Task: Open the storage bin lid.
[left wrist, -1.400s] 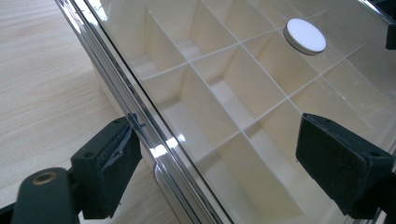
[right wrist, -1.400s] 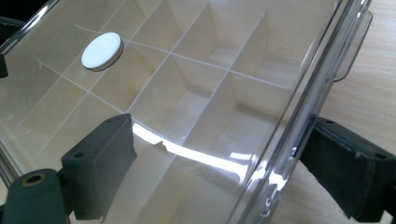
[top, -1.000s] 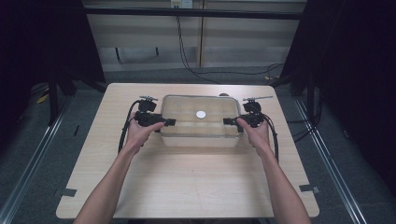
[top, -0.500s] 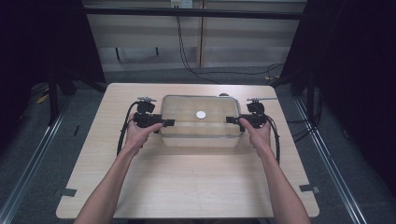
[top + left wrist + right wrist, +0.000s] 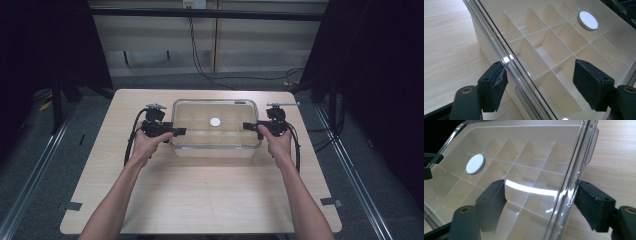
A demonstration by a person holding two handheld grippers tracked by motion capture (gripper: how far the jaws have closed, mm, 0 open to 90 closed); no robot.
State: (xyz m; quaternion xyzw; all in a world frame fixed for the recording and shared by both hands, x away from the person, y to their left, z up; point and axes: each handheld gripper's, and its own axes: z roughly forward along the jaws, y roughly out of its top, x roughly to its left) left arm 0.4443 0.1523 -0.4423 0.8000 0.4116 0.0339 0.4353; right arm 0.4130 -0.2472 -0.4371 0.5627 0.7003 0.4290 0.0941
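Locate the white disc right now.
In the high view the white disc sits on the clear lid of the divided box, near its middle, between the left gripper and right gripper.

You have a clear, glossy plastic compartment box [image 5: 216,131] with smooth cream dividers and a matt white round disc [image 5: 215,121] on its lid. It rests on a pale wood-grain surface [image 5: 200,190], satin-smooth. Your black fingers [image 5: 592,83] carry matt, slightly rough rubber-like pads.

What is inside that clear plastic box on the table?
The clear box holds a grid of pale dividers forming compartments that look empty. A white round disc sits on its transparent lid. Glare hides part of some compartments.
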